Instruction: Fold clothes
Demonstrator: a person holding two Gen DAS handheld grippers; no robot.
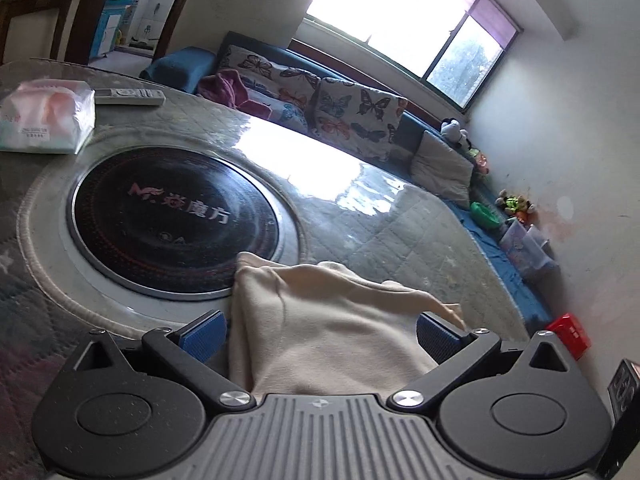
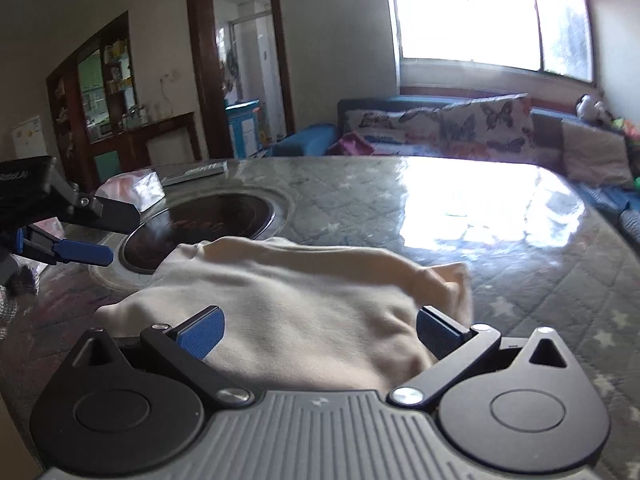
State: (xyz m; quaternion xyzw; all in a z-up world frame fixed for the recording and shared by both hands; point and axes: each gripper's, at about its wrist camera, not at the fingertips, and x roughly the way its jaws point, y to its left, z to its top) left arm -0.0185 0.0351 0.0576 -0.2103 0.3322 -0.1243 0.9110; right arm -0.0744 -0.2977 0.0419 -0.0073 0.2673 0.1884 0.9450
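Observation:
A cream garment (image 1: 320,320) lies bunched on the round table, its far edge just past the rim of the black hotplate (image 1: 172,216). My left gripper (image 1: 320,336) is open, its blue pads (image 1: 204,334) spread wide on either side of the cloth. In the right wrist view the same cream garment (image 2: 304,300) lies flat under my right gripper (image 2: 320,332), which is also open with wide-spread pads. The left gripper (image 2: 80,246) shows at the left edge of that view, above the table and left of the cloth.
A tissue pack (image 1: 44,120) and a white remote (image 1: 128,96) lie at the table's far left. The quilted table cover (image 1: 400,232) under glass reflects the window. A sofa with butterfly cushions (image 1: 352,112) and toys stands behind. A red object (image 1: 568,334) is off the table's right edge.

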